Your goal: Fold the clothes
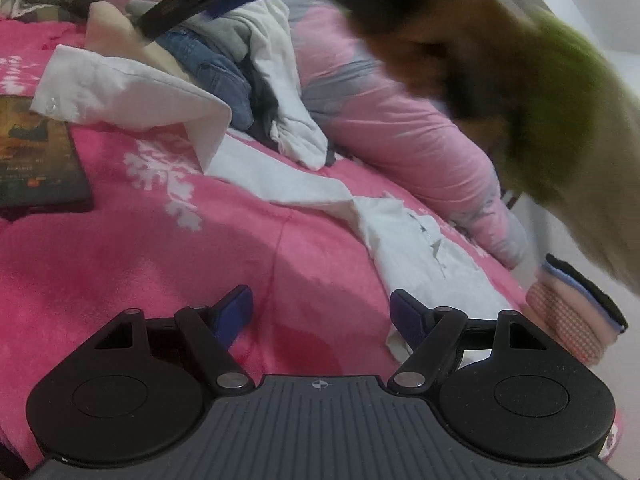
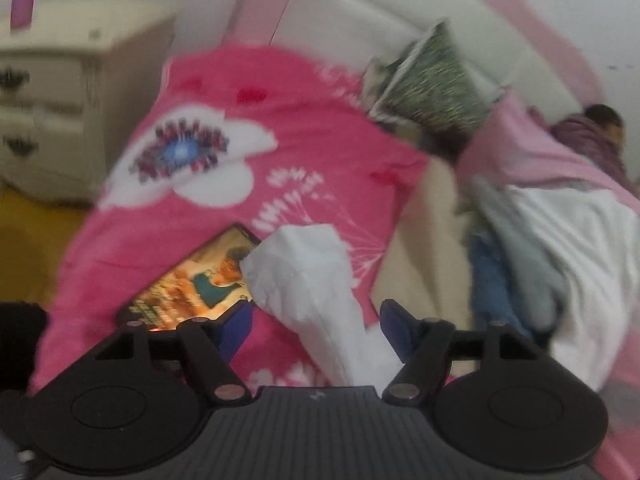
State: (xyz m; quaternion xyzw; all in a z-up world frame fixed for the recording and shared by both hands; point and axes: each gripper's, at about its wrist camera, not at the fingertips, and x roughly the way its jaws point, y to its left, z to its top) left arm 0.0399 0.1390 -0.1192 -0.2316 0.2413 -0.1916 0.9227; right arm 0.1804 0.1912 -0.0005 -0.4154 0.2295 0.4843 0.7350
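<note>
Spread wide on the left gripper [image 1: 322,312], nothing pinched, hovering over pink blanket [image 1: 120,248] beside the white shirt [image 1: 420,248]. Spread too on the right gripper [image 2: 316,328], pads clear of the sleeve [image 2: 312,280] lying between them, beside a phone [image 2: 192,284]. Probably lining up for a fold. Unfolded pile [image 1: 240,60] waiting behind.

We see a fuzzy, matt pink fleece blanket [image 1: 120,248] w/ white print. The white shirt [image 1: 132,92] is thin, crisp woven cloth, creased; its cuff button looks glossy plastic. The phone [image 2: 192,280] has a glossy glass screen. Gripper bodies are matt black plastic w/ shiny metal pins.
</note>
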